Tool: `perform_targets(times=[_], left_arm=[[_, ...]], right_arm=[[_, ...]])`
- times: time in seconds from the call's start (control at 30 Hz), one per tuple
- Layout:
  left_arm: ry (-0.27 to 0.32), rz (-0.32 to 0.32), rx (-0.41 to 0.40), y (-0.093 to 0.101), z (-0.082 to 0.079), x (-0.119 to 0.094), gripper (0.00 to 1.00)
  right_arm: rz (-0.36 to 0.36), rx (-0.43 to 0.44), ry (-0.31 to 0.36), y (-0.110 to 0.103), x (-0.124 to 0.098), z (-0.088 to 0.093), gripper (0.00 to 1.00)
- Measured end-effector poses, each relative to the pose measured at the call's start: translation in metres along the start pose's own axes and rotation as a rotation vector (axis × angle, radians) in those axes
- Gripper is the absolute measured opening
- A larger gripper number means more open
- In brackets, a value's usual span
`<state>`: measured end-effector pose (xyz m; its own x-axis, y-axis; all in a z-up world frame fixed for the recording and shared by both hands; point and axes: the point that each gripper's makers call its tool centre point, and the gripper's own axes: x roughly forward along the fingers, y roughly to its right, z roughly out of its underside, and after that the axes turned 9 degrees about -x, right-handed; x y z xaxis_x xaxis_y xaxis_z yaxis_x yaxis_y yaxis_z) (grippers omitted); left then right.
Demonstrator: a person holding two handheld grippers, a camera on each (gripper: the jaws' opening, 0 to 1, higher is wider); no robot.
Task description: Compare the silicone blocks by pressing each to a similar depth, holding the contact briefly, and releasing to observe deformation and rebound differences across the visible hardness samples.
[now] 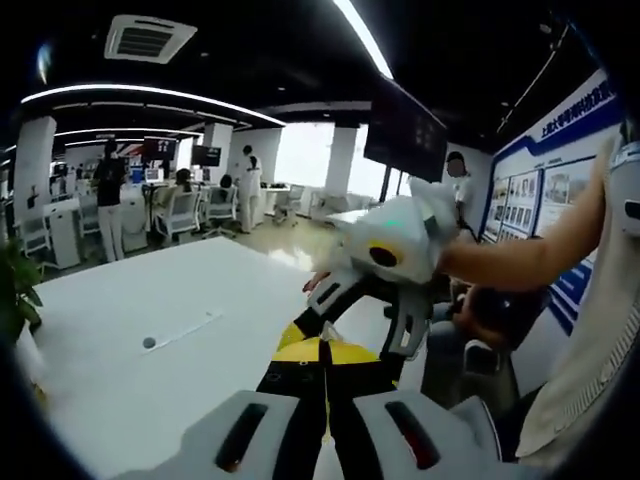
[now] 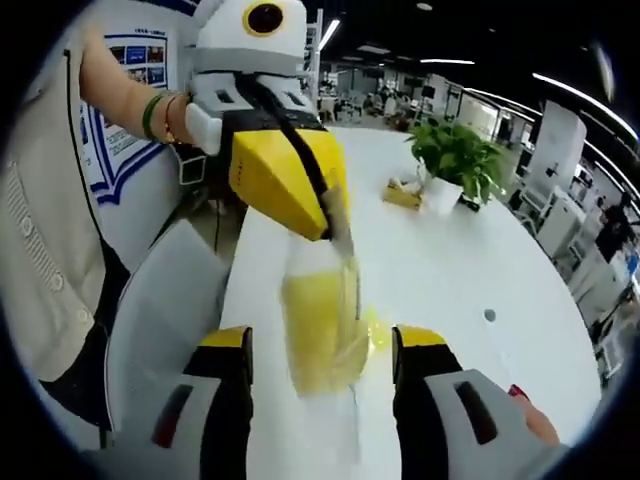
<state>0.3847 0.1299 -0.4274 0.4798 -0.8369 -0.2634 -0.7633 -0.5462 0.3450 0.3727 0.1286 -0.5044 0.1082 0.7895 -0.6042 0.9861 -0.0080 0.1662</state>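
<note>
A blurred, translucent yellow pouch (image 2: pixel 315 300) hangs above the white table (image 2: pixel 450 270), its contents hard to make out. My left gripper (image 2: pixel 335 225) reaches in from the top of the right gripper view, its yellow jaws pinched on the pouch's top edge. In the left gripper view those jaws (image 1: pixel 322 350) meet with a pale sliver of the pouch (image 1: pixel 328 333) at their tips. My right gripper (image 2: pixel 322 340) is open, one jaw on each side of the pouch with gaps showing. It also shows in the left gripper view (image 1: pixel 365 315), held by a bare arm.
On the table stand a potted plant (image 2: pixel 455 155) and a small yellowish object (image 2: pixel 402 193) beside it. A thin strip (image 1: pixel 185 330) and a round hole (image 1: pixel 149 342) mark the tabletop. A grey chair back (image 2: pixel 160 330) sits at the table's edge. People and desks stand far behind.
</note>
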Motion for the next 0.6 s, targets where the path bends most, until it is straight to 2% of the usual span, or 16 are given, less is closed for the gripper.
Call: perform_targets(times=[0.07, 0.2, 0.27, 0.37, 0.53, 0.6], left_arm=[[-0.004, 0.003, -0.013, -0.001, 0.002, 0.005, 0.00], [-0.008, -0.002, -0.062, 0.002, 0.012, 0.021, 0.00], [-0.007, -0.011, -0.067, 0.000, 0.017, 0.030, 0.00], [-0.006, -0.020, -0.094, -0.003, 0.025, 0.044, 0.00], [-0.004, -0.056, -0.177, -0.023, 0.040, 0.071, 0.00], [-0.008, -0.066, -0.183, -0.031, 0.048, 0.083, 0.00]], right_arm=[[0.028, 0.029, 0.034, 0.000, -0.007, 0.002, 0.52], [0.131, 0.116, 0.059, 0.006, -0.025, 0.019, 0.63], [0.177, 0.157, 0.072, 0.006, -0.037, 0.028, 0.65], [0.221, 0.218, 0.112, 0.001, -0.053, 0.041, 0.64], [0.261, 0.257, 0.103, -0.007, -0.069, 0.065, 0.62], [0.271, 0.278, 0.095, -0.010, -0.075, 0.075, 0.60]])
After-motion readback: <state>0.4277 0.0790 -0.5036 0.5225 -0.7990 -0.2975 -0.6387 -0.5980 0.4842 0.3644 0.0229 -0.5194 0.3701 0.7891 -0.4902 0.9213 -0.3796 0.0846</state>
